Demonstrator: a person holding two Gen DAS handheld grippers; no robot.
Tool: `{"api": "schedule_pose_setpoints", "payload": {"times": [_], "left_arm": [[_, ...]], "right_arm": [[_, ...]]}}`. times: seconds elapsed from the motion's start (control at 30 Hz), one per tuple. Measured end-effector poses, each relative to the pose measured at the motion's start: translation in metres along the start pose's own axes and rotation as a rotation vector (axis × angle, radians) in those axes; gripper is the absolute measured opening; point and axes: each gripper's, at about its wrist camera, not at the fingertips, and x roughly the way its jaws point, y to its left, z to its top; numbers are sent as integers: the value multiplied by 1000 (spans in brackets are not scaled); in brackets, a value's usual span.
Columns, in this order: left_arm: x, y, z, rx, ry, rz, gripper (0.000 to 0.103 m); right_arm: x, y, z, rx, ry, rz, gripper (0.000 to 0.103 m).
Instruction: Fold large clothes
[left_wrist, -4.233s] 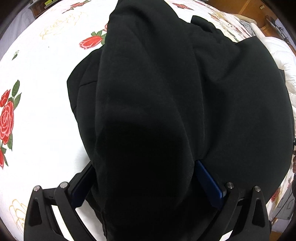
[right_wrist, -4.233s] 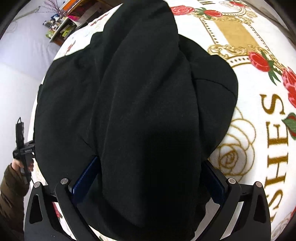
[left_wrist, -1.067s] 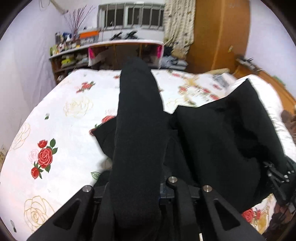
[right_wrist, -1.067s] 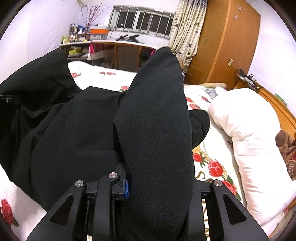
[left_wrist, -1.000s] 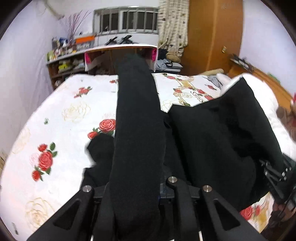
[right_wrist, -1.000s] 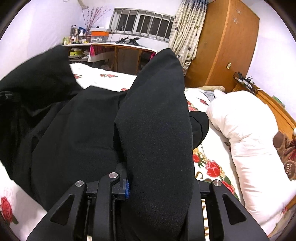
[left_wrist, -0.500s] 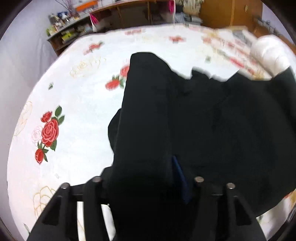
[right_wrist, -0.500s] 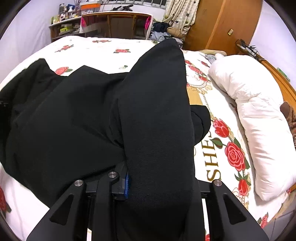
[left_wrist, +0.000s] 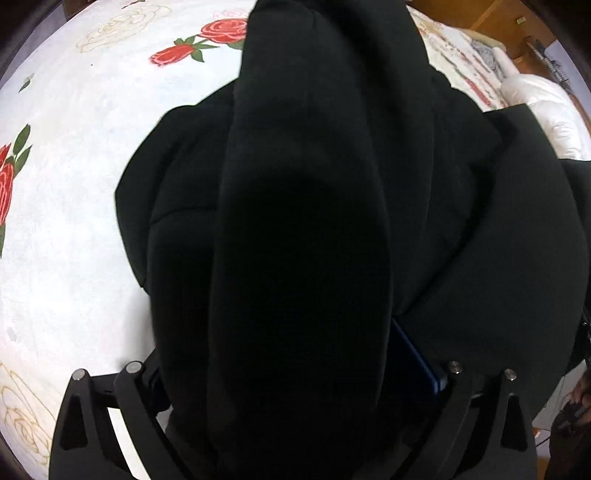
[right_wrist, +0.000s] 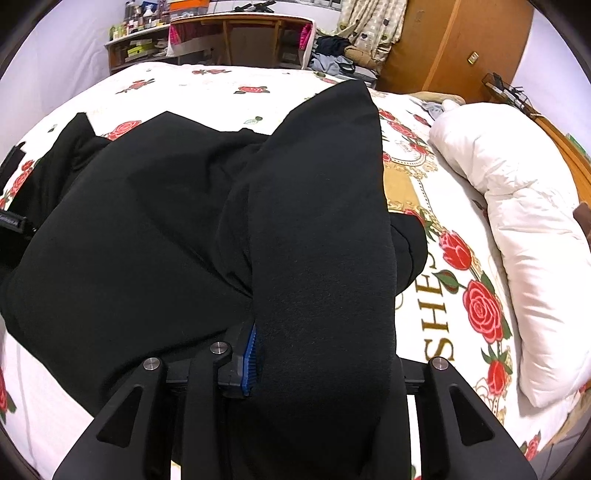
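Black garment (left_wrist: 295, 221) lies bunched mid-bed (left_wrist: 74, 184), fold unfinished; left gripper (left_wrist: 295, 373) opening, releasing it; right gripper (right_wrist: 325, 369) loosening yet pinching cloth.

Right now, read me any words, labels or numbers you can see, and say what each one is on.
"SHES": large gold letters on the rose-print bedspread, partly covered by the black garment, so likely only part of a word.
White print on a black strap at the left edge: too small to read.
Nothing else legible.
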Motion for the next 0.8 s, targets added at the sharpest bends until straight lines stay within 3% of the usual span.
{"api": "schedule_pose_setpoints", "payload": {"times": [0.07, 0.17, 0.23, 0.33, 0.53, 0.8], "left_arm": [[0, -1, 1, -13, 4, 7, 95], [-6, -12, -2, 2, -13, 17, 73], [-14, -25, -4, 41, -36, 51, 50], [-30, -45, -10, 91, -90, 112, 33], [-81, -42, -24, 2, -221, -4, 27], [-160, -64, -43, 58, -375, -80, 26]], "right_arm": [[0, 1, -1, -8, -5, -1, 35], [2, 0, 0, 4, -6, 7, 35], [3, 0, -1, 13, -4, 9, 36], [2, 0, -1, 30, 1, 4, 36], [-8, -7, -2, 86, -2, 34, 31], [-52, -2, 8, 99, -109, 28, 27]]}}
